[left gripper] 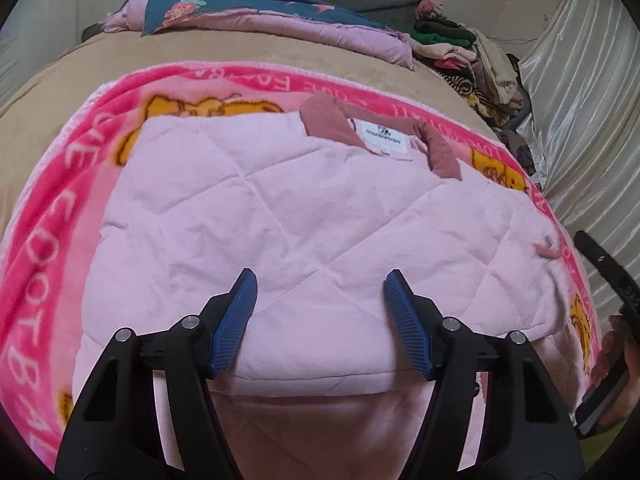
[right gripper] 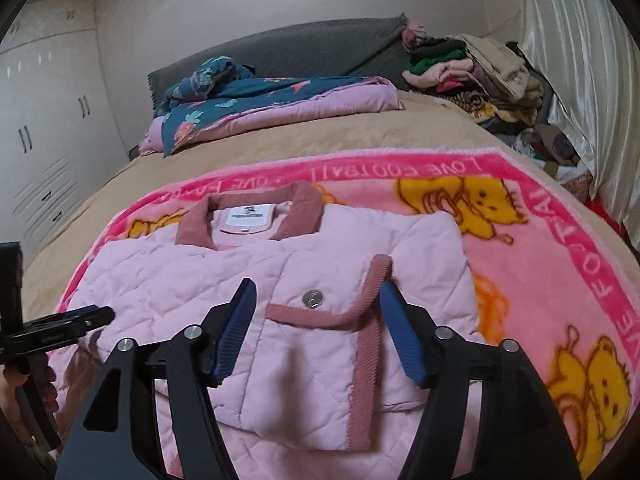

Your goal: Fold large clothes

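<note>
item: pink quilted jacket (right gripper: 280,280), folded on blanket (right gripper: 560,280); left gripper (left gripper: 320,280) and right gripper (right gripper: 316,292) half open, empty; risk: padded fold springing back unpinned.

black tongs (left gripper: 319,276) with ribbed blue pads (left gripper: 234,324) and silver screws.

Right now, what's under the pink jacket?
The pink quilted jacket lies on a pink teddy-bear blanket, spread over the tan bed cover. The blanket's middle is hidden beneath the jacket.
</note>
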Action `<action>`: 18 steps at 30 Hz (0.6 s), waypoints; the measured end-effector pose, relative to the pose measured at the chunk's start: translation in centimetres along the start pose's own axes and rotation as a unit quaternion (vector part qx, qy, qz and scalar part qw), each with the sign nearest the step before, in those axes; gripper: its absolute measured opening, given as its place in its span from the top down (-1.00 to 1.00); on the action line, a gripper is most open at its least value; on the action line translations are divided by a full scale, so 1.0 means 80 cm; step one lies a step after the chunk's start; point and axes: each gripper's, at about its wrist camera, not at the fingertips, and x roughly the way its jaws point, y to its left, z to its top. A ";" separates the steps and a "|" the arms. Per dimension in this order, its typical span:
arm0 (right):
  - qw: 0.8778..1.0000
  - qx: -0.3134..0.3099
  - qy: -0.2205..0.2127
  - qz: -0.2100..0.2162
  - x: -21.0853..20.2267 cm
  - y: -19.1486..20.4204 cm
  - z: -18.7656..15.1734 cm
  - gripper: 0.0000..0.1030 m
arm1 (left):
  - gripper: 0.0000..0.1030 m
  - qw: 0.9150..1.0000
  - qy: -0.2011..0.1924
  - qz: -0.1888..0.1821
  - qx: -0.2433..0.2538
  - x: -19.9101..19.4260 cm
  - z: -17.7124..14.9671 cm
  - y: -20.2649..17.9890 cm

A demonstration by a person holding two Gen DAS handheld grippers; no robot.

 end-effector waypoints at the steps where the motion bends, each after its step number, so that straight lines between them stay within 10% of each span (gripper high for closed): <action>1: 1.000 -0.007 -0.001 0.001 -0.001 0.005 0.001 -0.32 | -0.15 1.000 0.002 0.000 -0.001 0.002 -0.001 0.001; 18: 0.986 -0.135 0.092 0.042 0.052 0.115 -0.012 -0.66 | -0.16 1.000 0.015 -0.007 -0.016 0.018 -0.011 0.020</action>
